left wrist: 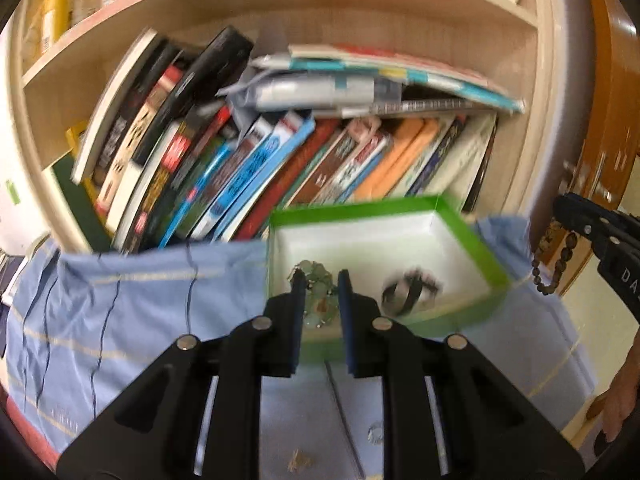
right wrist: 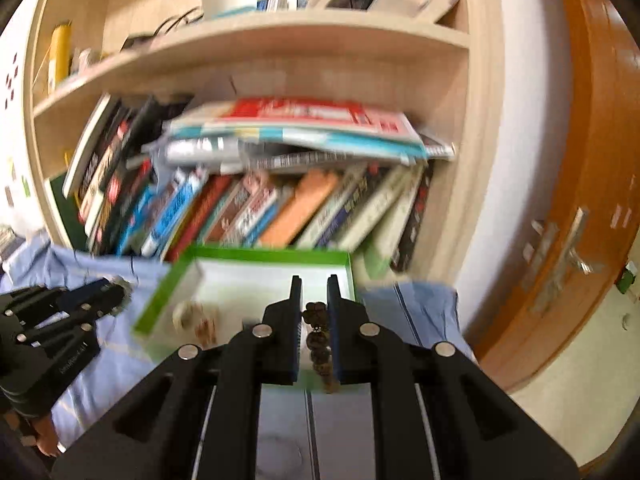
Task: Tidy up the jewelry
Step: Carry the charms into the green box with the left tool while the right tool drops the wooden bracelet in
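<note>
Left gripper (left wrist: 319, 280): fingers nearly closed, pinching a pale green bead bracelet (left wrist: 318, 294), which hangs bunched between the pads over the near left part of the green box (left wrist: 472, 236).

Right gripper (right wrist: 314, 284): fingers nearly closed on a dark brown bead bracelet (right wrist: 318, 340). In the left wrist view the strand dangles in a loop below the fingers, to the right of the box and clear of it.

Handling, as judged: both bracelets are light, limp bead strings. They will swing and drape, and round beads can slip from flat pads. Best held across the strand with several beads between the pads, and lowered slowly so the loop pools rather than catches the box rim.

Inside the box, right of the green bracelet: a dark band-like item (left wrist: 408, 294), blurred, kind uncertain. Box floor is white, walls low.

Surface: the box sits on a light blue striped cloth (left wrist: 132, 308) covering the worktop; wrinkled, soft, may shift under the box. Directly behind the box, a wooden bookshelf (left wrist: 280, 12) packed with leaning books. Right of the box, an orange-brown door (right wrist: 580, 200) with a metal handle. Frames blurred.
</note>
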{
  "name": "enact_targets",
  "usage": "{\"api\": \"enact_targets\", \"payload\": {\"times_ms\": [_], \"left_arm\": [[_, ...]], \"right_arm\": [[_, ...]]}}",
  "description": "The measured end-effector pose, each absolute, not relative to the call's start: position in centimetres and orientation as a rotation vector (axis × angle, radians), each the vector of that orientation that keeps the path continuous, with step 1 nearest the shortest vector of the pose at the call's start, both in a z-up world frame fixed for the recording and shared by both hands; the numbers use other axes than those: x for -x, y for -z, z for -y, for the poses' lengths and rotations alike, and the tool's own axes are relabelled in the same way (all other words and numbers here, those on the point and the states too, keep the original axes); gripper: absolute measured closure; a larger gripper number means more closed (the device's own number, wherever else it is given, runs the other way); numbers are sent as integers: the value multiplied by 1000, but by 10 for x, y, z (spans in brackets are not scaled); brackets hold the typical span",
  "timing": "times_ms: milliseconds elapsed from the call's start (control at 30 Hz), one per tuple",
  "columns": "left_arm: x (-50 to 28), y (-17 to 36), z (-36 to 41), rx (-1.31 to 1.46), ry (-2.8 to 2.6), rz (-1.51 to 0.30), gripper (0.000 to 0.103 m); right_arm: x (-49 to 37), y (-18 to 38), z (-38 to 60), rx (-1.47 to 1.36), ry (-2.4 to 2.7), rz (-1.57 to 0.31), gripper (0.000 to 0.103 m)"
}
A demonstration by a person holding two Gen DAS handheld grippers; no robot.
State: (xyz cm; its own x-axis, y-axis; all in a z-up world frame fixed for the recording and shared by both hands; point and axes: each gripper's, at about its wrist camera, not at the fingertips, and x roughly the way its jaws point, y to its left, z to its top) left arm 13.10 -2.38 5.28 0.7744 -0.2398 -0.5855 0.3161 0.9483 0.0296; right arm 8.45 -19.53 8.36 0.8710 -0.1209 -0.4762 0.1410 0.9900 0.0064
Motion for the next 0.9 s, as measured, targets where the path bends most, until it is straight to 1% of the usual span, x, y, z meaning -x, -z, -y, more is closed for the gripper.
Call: {"api": "enact_targets", "payload": {"times_ms": [100, 200, 333, 500, 533, 567, 600, 633, 667, 733, 800, 833, 867, 900], "left_arm": [[-154, -61, 32, -116, 315, -624, 86], [-176, -55, 42, -132, 302, -651, 86], [-203, -24, 54, -153, 291, -725, 86], [-228, 19, 56, -176, 274, -822, 86], [-230, 23, 55, -178, 273, -831, 78], [-232, 27, 54, -182, 274, -844, 63], [-232, 28, 53, -187, 272, -843, 57], [-227, 25, 50, -193, 262, -827, 48], [-222, 22, 46, -194, 256, -808, 45], [-209, 14, 35, -189, 245, -781, 37], [-189, 6, 16, -171, 214, -758, 32], [-174, 5, 4, -159, 186, -748, 29], [-164, 4, -4, -151, 174, -741, 26], [-149, 6, -15, -140, 163, -732, 24]], "right_arm": [[-109, -91, 201, -69, 128, -503, 91], [-136, -80, 207, -83, 143, -550, 91], [-170, -41, 210, -91, 174, -654, 91], [-192, 3, 209, -61, 203, -744, 89], [-195, 7, 209, -62, 196, -756, 86], [-196, 9, 210, -65, 192, -761, 73], [-194, 10, 211, -69, 191, -765, 51], [-190, 8, 213, -78, 188, -756, 42], [-185, 5, 215, -86, 185, -738, 39], [-166, -5, 216, -87, 182, -701, 39], [-141, -12, 217, -85, 174, -688, 39], [-122, -13, 217, -90, 168, -679, 37], [-108, -12, 217, -94, 164, -674, 32], [-90, -8, 216, -98, 162, -668, 29]]}}
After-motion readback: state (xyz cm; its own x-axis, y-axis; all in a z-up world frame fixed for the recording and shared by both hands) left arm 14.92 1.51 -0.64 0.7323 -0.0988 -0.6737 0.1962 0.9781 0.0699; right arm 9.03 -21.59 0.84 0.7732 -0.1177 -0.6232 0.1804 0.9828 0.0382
